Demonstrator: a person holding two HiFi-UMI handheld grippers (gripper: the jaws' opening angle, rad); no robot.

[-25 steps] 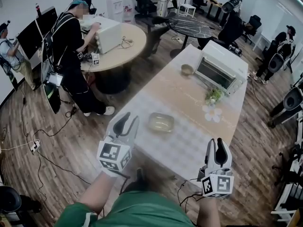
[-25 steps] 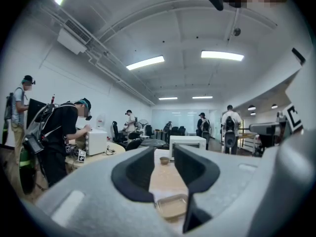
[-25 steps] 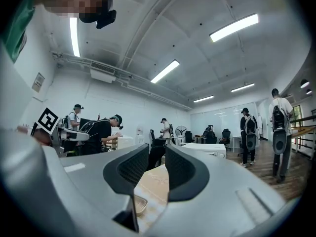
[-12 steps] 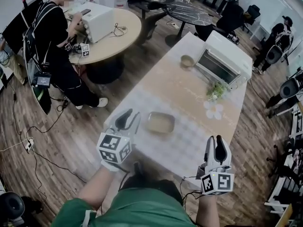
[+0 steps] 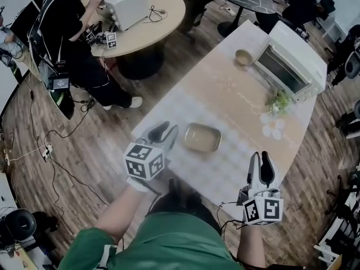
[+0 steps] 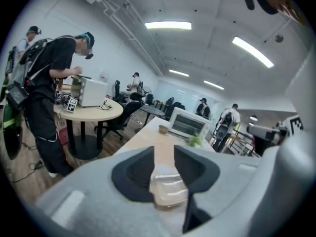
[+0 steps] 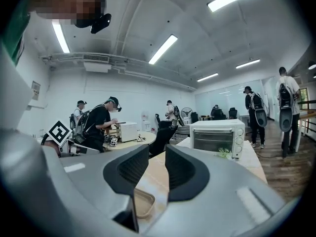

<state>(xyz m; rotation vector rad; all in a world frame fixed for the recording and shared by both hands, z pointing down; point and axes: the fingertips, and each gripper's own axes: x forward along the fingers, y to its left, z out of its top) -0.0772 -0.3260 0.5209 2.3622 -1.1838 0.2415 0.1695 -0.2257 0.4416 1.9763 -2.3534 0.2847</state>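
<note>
My left gripper (image 5: 161, 134) hovers over the near left corner of a long table (image 5: 225, 89), open and holding nothing. A shallow rectangular tray (image 5: 202, 138) lies just to its right, and the same tray (image 6: 168, 189) shows through the gap of the jaws in the left gripper view. My right gripper (image 5: 262, 163) hangs over the table's near right edge, open and empty, with the tray (image 7: 143, 202) low and left of its jaws. A white toaster oven (image 5: 292, 61) stands at the far end.
By the oven are a small bowl (image 5: 243, 57), a little green plant (image 5: 279, 101) and a flower-shaped mat (image 5: 274, 126). A person (image 5: 67, 32) stands at a round table (image 5: 152, 21) with another oven, far left. Cables lie on the wooden floor (image 5: 45, 151).
Both grippers and the head view have come closer over the long table. The left gripper has tipped down and now sits beside the tray. Neither gripper's jaws have changed.
</note>
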